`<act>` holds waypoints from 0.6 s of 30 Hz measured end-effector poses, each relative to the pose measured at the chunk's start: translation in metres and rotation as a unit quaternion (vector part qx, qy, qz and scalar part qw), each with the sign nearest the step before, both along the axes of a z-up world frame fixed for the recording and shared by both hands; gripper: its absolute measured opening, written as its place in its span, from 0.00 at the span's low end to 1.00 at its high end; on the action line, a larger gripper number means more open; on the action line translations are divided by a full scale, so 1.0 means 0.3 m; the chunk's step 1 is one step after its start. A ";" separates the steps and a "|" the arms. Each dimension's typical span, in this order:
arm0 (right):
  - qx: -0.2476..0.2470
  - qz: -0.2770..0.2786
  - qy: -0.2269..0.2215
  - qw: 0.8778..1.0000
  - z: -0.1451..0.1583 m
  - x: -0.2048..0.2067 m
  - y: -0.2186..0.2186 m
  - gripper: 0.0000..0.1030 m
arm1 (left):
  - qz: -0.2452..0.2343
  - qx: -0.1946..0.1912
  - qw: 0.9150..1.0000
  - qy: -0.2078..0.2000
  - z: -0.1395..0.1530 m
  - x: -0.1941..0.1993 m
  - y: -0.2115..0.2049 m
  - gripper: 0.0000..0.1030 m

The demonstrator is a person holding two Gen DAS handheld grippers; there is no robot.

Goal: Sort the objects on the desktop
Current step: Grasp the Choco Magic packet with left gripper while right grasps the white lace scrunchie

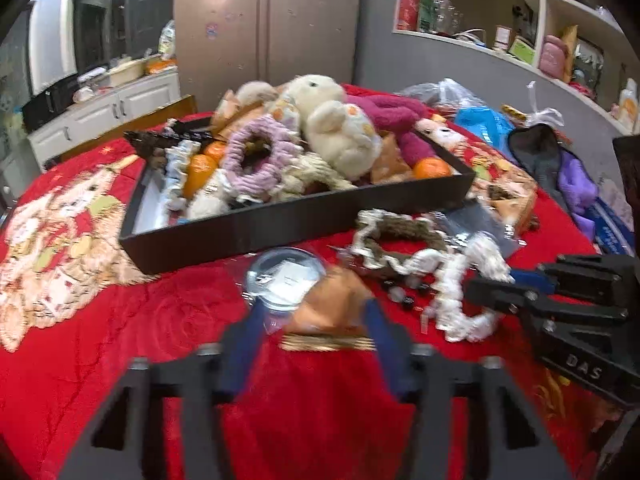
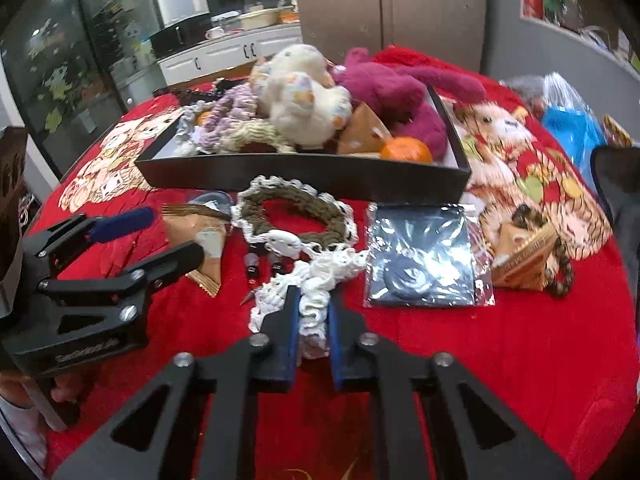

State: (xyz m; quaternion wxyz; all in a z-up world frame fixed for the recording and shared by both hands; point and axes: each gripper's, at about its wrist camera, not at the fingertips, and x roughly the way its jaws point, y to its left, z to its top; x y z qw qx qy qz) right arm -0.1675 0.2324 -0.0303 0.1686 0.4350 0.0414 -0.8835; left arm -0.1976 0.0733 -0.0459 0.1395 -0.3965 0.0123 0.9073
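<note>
Left gripper (image 1: 316, 312) straddles an orange packet (image 1: 332, 300) on the red cloth (image 1: 120, 320), blue fingers (image 1: 248, 332) on both sides; frame is blurred, so can't tell if the pads actually press it. The packet overlaps a clear round dome (image 1: 280, 280) just behind it, both lying just in front of the black tray (image 1: 248, 232). The tray is piled with a cream plush (image 1: 340, 128), a lilac scrunchie (image 1: 256, 156), a magenta plush (image 1: 392, 116) and oranges (image 1: 432, 168). Right of the packet: a brown-and-white scrunchie (image 2: 296, 216) near the tray wall, small dark beads (image 2: 260, 264) below it. Right gripper (image 2: 314, 312) is clamped on a white scrunchie (image 2: 320, 280), fabric bunched between the pads, the rest of it trailing on the cloth. Further right, a clear bag with a dark insert (image 2: 424, 256) lies flat, and a second orange packet (image 2: 524, 256) sits beside a leopard-print scrunchie (image 2: 560, 268).
</note>
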 end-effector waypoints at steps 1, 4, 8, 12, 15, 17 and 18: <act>0.000 -0.002 0.009 1.000 0.009 0.007 0.000 0.11 | -0.002 0.000 1.000 -0.002 0.003 0.003 0.004 0.30; -0.013 0.000 0.034 0.999 0.037 0.020 -0.004 0.11 | -0.009 -0.018 1.000 0.012 0.012 0.018 0.022 0.24; -0.016 -0.001 0.050 0.999 0.058 0.027 -0.009 0.11 | -0.011 -0.013 1.000 0.017 0.025 0.025 0.023 0.16; -0.027 -0.004 0.062 0.998 0.076 0.035 0.001 0.11 | -0.011 -0.007 1.000 0.023 0.043 0.029 0.017 0.09; -0.039 -0.006 0.072 0.997 0.095 0.042 0.014 0.11 | -0.013 -0.006 1.000 0.026 0.049 0.031 0.014 0.09; -0.040 -0.008 0.073 0.997 0.099 0.041 0.018 0.11 | -0.018 -0.003 1.000 0.025 0.046 0.030 0.014 0.09; -0.040 -0.011 0.074 0.996 0.098 0.040 0.020 0.11 | -0.018 -0.003 1.000 0.025 0.044 0.030 0.014 0.09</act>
